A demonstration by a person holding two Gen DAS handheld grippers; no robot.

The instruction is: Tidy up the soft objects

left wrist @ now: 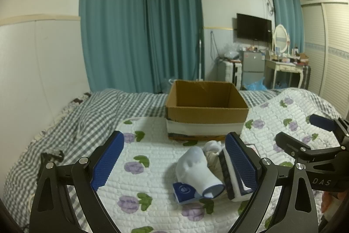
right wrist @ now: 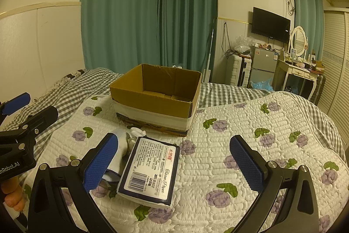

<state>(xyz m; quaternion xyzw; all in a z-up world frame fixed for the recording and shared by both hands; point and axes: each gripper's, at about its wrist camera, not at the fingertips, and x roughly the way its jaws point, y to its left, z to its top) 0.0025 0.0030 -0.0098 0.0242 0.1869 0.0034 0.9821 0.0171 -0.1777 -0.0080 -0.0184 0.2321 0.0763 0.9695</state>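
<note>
A white sock with a blue label [left wrist: 197, 171] lies on the floral quilt [left wrist: 139, 200], between the open fingers of my left gripper [left wrist: 174, 165]. A tissue pack [left wrist: 231, 178] lies just right of it, by the right finger. More white socks [left wrist: 212, 146] sit behind. In the right wrist view, the tissue pack [right wrist: 150, 171] lies between the open fingers of my right gripper [right wrist: 174, 165], near the left finger, with the sock [right wrist: 122, 145] partly hidden behind that finger. An open, empty cardboard box [left wrist: 207, 108] stands beyond; it also shows in the right wrist view [right wrist: 157, 97].
A grey checked sheet [left wrist: 72, 123] covers the bed's left and far side. The other gripper shows at the right edge of the left wrist view [left wrist: 305, 139] and at the left edge of the right wrist view [right wrist: 24, 121]. Curtains, a fridge and a dressing table stand beyond the bed.
</note>
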